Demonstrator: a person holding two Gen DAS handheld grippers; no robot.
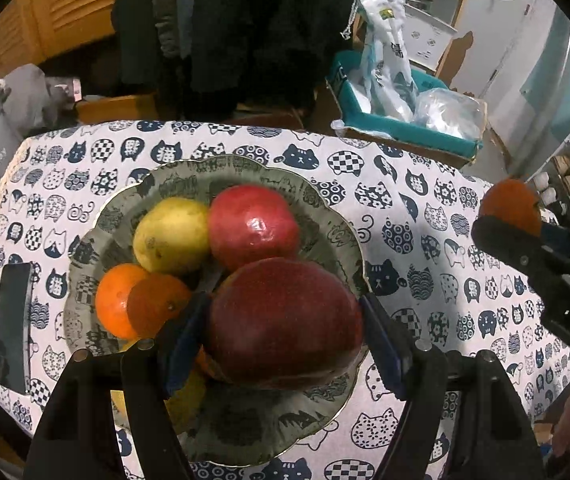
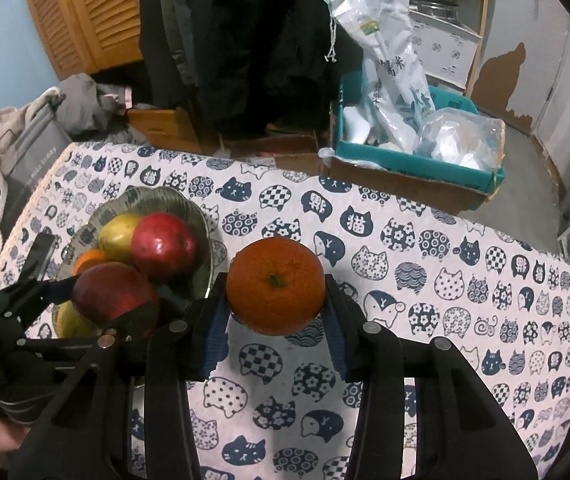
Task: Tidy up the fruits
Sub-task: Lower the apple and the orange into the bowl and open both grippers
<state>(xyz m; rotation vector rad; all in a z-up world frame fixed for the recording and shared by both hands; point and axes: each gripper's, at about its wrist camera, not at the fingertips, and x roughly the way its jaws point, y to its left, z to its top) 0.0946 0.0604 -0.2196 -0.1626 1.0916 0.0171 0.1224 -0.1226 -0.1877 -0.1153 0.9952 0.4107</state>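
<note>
Dark red, a large apple (image 1: 285,320) sits clamped between the left gripper's (image 1: 285,334) jaws above the scalloped plate (image 1: 245,428), which carries a second red apple (image 1: 253,224), a yellow pear (image 1: 171,234) and two oranges (image 1: 115,300). Right of the plate, the right gripper's (image 2: 277,312) jaws clamp another orange (image 2: 276,285) over the cat-print desk (image 2: 465,320).

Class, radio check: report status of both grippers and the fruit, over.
Left gripper shut on large dark-red apple over patterned green plate. Right gripper shut on round orange above cat-print tablecloth. Path to plate clear.
</note>
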